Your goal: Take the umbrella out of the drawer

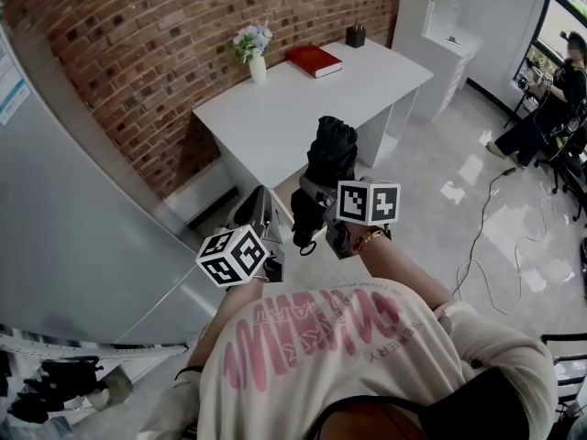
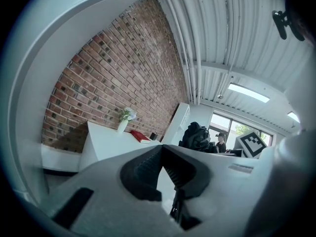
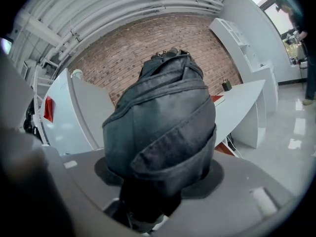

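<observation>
A black folded umbrella (image 1: 330,154) stands up in front of me, above the floor near the white desk (image 1: 303,108). My right gripper (image 1: 316,195) is shut on its lower part, and its strap hangs below. In the right gripper view the umbrella (image 3: 163,117) fills the middle, with both pads pressed on its sides. My left gripper (image 1: 262,200) hangs just left of it, level, with its pads (image 2: 148,169) touching at the tips and nothing between them. The left gripper view shows the umbrella (image 2: 196,136) off to the right. A tan drawer inside (image 1: 290,187) shows below the desk's front edge.
On the desk stand a vase of flowers (image 1: 254,53), a red book (image 1: 314,60) and a black pen holder (image 1: 355,35). Behind is a brick wall (image 1: 138,26). A grey cabinet (image 1: 73,236) is at my left. A person sits at far right (image 1: 550,99); a cable (image 1: 486,236) lies on the floor.
</observation>
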